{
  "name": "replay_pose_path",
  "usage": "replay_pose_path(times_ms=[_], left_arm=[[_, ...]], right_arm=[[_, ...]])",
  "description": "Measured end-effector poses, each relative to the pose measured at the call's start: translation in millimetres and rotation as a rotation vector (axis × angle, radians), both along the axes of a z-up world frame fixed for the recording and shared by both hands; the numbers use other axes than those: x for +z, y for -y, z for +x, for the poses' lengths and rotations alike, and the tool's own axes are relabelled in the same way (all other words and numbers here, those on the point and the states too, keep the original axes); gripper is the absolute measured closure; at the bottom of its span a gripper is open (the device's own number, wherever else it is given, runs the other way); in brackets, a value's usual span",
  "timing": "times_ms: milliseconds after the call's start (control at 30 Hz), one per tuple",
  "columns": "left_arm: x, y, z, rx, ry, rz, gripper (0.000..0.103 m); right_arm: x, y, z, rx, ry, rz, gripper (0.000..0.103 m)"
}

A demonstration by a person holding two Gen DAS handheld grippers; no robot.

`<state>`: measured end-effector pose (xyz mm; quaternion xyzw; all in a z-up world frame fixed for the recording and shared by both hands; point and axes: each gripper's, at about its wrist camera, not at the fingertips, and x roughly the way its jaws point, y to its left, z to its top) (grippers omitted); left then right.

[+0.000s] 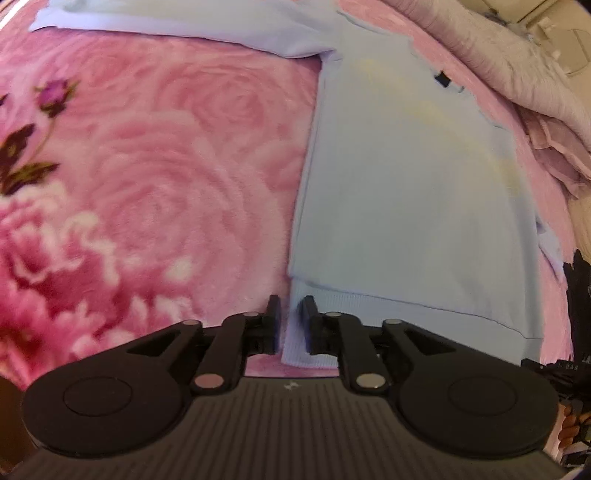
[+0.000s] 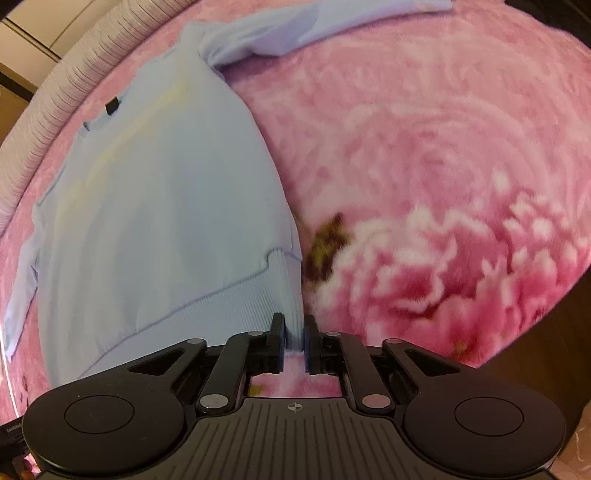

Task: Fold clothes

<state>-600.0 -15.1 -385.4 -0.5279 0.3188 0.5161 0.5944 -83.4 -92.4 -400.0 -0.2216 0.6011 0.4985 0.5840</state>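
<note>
Hem corners sit in both tools. Left hand-held gripper (image 1: pixel 291 325) has the ribbed hem (image 1: pixel 406 317) corner of the light blue sweatshirt (image 1: pixel 406 184) between its pads, gap narrow, cloth filling it; reads as clenched on the fabric. Right hand-held gripper (image 2: pixel 294 345) same story at the other hem corner (image 2: pixel 291 306), pads pinching the rib band.

Sweatshirt lies flat, spread on a pink rose-print blanket (image 1: pixel 166 166) covering a bed. Body runs straight away from the grippers, neck end far, small dark tag (image 1: pixel 441 78) near the collar. One sleeve (image 1: pixel 166 26) still stretches out sideways across the blanket; the other sleeve (image 2: pixel 22 280) trails along the opposite side of the body. Bunched mauve bedding (image 1: pixel 517 66) sits beyond the collar.

Progress, my read: early. Garment is laid out and smoothed, no fold visible in the body, sleeves not tucked. Everything is left: sleeves in, hem to collar, final halving. Bottom-edge grab suggests a hem-up fold or a reposition pull.

Pose: both tools pitched steeply down at the bed's near edge, side by side, one per hem corner.
</note>
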Motion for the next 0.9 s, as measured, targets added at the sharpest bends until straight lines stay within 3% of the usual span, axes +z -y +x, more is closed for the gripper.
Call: replay_pose_path(times_ms=[67, 133, 233, 400, 533, 700, 833, 900], left_arm=[[14.6, 1.8, 0.9, -0.004, -0.043, 0.012, 0.089], [29.9, -0.9, -1.7, -0.008, -0.048, 0.039, 0.089], [37.4, -14.9, 16.2, 0.002, 0.002, 0.052, 0.086], [16.9, -75.1, 74.8, -0.003, 0.091, 0.017, 0.081], [2.7, -122.1, 127.5, -0.020, 0.135, -0.008, 0.080], [-8.9, -179.1, 173.9, -0.014, 0.135, 0.021, 0.078], [-13.7, -208.8, 196.7, -0.006, 0.132, 0.031, 0.078], [-12.2, -212.5, 202.4, -0.011, 0.113, 0.031, 0.078]], right_arm=[[5.6, -0.5, 14.1, -0.013, 0.002, -0.034, 0.066], [14.3, -4.3, 36.7, -0.064, 0.010, -0.032, 0.060], [25.2, -19.9, 77.2, -0.177, 0.037, -0.020, 0.059], [27.7, -79.0, 139.7, -0.300, 0.052, -0.037, 0.059], [40.2, -134.9, 178.8, -0.334, 0.057, -0.002, 0.059], [42.8, -213.6, 218.4, -0.356, 0.088, 0.005, 0.058], [26.9, -282.1, 237.4, -0.325, 0.127, -0.058, 0.040], [17.6, -313.5, 241.4, -0.325, 0.187, -0.107, 0.039]])
